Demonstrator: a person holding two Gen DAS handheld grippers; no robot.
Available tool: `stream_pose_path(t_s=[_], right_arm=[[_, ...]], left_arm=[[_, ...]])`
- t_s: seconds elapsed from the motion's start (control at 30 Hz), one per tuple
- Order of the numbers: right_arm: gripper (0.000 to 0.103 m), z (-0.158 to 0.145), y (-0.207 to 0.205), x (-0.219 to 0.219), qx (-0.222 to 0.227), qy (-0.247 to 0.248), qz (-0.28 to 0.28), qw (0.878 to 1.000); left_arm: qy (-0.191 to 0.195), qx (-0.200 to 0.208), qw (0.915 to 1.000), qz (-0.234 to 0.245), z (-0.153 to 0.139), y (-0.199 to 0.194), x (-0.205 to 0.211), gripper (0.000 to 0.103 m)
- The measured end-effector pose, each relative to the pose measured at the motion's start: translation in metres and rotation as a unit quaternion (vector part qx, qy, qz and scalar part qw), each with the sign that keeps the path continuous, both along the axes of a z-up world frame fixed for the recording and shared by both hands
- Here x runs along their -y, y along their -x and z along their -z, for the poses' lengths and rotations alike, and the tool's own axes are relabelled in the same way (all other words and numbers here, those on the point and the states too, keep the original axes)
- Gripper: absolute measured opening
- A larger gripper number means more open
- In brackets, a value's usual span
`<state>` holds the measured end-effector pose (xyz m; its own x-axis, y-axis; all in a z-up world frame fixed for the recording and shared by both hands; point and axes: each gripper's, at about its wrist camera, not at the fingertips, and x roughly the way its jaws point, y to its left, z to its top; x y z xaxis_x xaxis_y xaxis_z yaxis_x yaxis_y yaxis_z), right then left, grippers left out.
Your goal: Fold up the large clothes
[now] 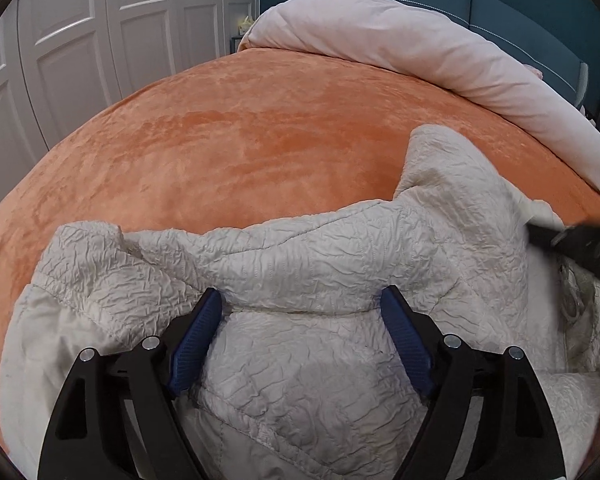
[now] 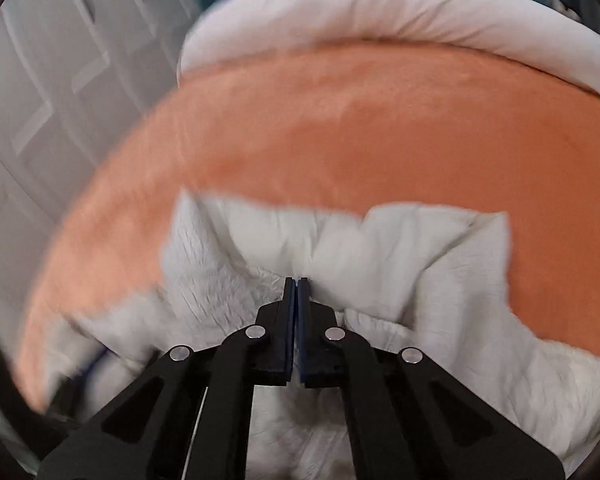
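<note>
Beyond both of my hand-held grippers, the orange bed (image 1: 240,140) carries the rumpled white jacket (image 1: 300,248), bunched just under and ahead of the fingers. My left hand-held gripper (image 1: 302,312) stands wide over a seam, gripping nothing. My right hand-held gripper (image 2: 297,288) is closed; whether cloth is pinched the blurred view cannot tell. Risk, as I judge it: a thin or single-layer pinch slipping, dragging the jacket crooked.

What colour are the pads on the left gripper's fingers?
Dark blue, ribbed pads; clearest in the left wrist view.
</note>
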<state>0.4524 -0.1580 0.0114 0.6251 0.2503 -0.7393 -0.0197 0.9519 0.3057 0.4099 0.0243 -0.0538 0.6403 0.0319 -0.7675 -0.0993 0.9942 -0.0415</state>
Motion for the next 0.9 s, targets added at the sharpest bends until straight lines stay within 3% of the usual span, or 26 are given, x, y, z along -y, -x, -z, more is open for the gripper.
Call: stream_pose_path(t_s=[0.07,0.17,0.23,0.27,0.3,0.37,0.4,0.47,0.57,0.67,0.8,0.9], right_arm=[[0.012,-0.016,0.018,-0.006,0.043,0.028,-0.013,0.999],[0.022,-0.006,0.013,-0.017,0.011,0.042,-0.056,0.997],[0.019,0.005,0.003,-0.024,-0.009,0.065,-0.072,0.995],[0.011,0.012,-0.003,-0.027,-0.015,0.081,-0.070,0.994],[0.006,0.014,-0.006,-0.024,-0.013,0.083,-0.059,0.995],[0.000,0.018,-0.016,-0.003,-0.020,0.042,-0.007,0.999],[0.000,0.014,-0.013,0.013,-0.014,0.033,0.049,0.998],[0.004,-0.006,0.010,0.038,0.019,-0.004,0.107,0.994],[0.004,-0.048,0.074,0.063,0.068,-0.057,0.109,0.990],[0.008,-0.087,0.167,0.075,0.107,-0.050,0.076,0.990],[0.038,-0.109,0.301,0.092,0.116,-0.042,0.061,0.990],[0.038,-0.102,0.361,0.104,0.083,-0.042,0.083,0.992]], left_arm=[[0.000,0.002,1.0000,0.000,0.001,0.001,0.000,0.080],[-0.004,0.004,1.0000,0.000,0.002,0.001,0.001,0.081],[-0.005,0.004,1.0000,0.000,0.002,0.001,0.001,0.081],[-0.005,0.004,1.0000,0.000,0.002,0.001,0.001,0.081],[-0.005,0.004,1.0000,0.000,0.002,0.001,0.001,0.081],[-0.006,0.004,1.0000,0.000,0.003,0.001,0.001,0.081],[-0.006,0.003,1.0000,0.000,0.002,0.001,0.001,0.082],[-0.006,0.002,1.0000,0.000,0.002,0.000,0.001,0.082],[0.011,0.004,0.9999,0.002,-0.001,0.001,-0.003,0.082],[0.045,0.000,0.9989,0.011,-0.019,0.013,-0.017,0.082],[0.011,0.037,0.9989,0.026,-0.063,0.087,-0.042,0.082],[-0.015,0.061,0.9979,0.011,-0.089,0.151,-0.072,0.087]])
